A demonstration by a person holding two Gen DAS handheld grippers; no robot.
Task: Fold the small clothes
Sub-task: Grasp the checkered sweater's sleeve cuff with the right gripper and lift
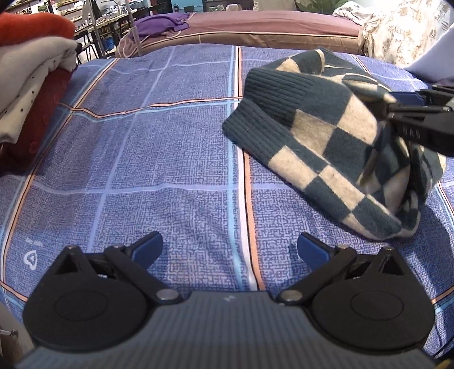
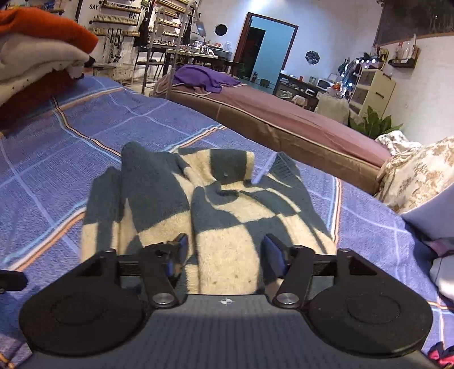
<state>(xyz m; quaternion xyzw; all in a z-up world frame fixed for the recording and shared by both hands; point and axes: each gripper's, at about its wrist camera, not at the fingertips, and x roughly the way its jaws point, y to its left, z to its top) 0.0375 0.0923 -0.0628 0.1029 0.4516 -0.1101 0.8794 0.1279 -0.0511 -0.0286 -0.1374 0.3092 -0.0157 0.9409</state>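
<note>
A dark-teal and cream checked knit sweater (image 1: 320,136) lies bunched on the right half of the blue plaid bed sheet (image 1: 142,159). My right gripper (image 1: 395,109) comes in from the right edge and grips a raised fold of it. In the right wrist view the sweater (image 2: 215,204) fills the gap of the right gripper (image 2: 225,252), and the blue pads (image 2: 181,247) press on a thick bunch of knit. My left gripper (image 1: 229,249) stands open over bare sheet, below and to the left of the sweater, with nothing between its fingers.
A stack of folded clothes (image 1: 31,73), orange on top, sits at the bed's left edge. Behind the bed lies a maroon mattress (image 1: 255,25) with a purple cloth (image 1: 161,24) on it. A floral pillow (image 1: 403,31) rests at the far right.
</note>
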